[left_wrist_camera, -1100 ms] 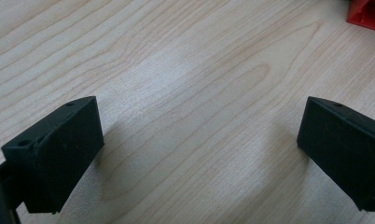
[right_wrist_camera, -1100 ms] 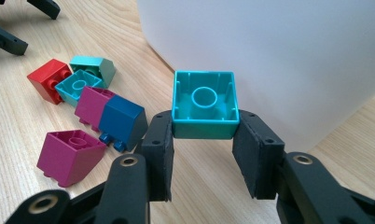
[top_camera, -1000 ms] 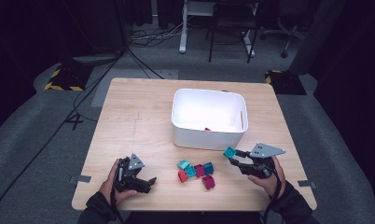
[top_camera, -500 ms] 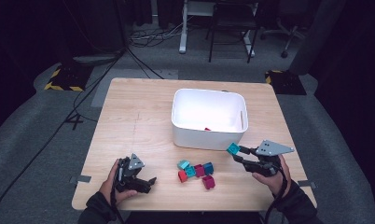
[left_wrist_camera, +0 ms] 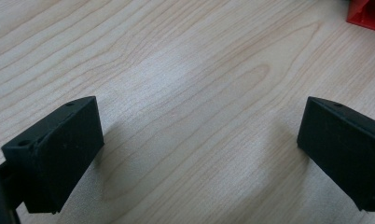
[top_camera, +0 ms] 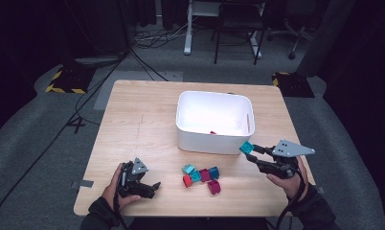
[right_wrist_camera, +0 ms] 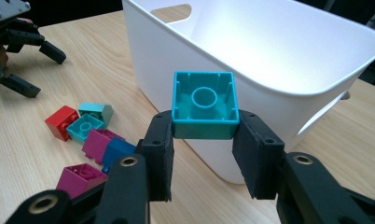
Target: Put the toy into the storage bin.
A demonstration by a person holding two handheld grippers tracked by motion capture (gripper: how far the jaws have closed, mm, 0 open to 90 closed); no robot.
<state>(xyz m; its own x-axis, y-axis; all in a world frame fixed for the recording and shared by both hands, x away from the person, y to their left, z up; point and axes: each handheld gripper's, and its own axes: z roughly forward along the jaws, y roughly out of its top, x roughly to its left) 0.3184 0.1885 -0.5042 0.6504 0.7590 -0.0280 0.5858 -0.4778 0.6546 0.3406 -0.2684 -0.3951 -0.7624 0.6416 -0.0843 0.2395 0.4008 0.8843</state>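
My right gripper (top_camera: 250, 149) (right_wrist_camera: 204, 128) is shut on a teal brick (top_camera: 246, 147) (right_wrist_camera: 204, 104), held in the air with its hollow underside toward the camera, just in front of the white bin (top_camera: 214, 142) (right_wrist_camera: 251, 70) at its near right corner. A small red piece (top_camera: 212, 132) lies inside the bin. Several loose bricks (top_camera: 201, 176) (right_wrist_camera: 85, 135), teal, red, magenta and blue, lie in a cluster on the table in front of the bin. My left gripper (top_camera: 152, 188) (left_wrist_camera: 195, 154) rests open on the wood at the near left, nothing between its jaws.
The wooden table (top_camera: 142, 124) has bare room to the left of the bin and behind it. A red brick corner (left_wrist_camera: 367, 11) lies beyond my left jaws. Chairs and cables stand on the dark floor beyond the far edge.
My right gripper has risen with the teal brick and moved a little right, closer to the bin's near right corner. The left hand has kept still.
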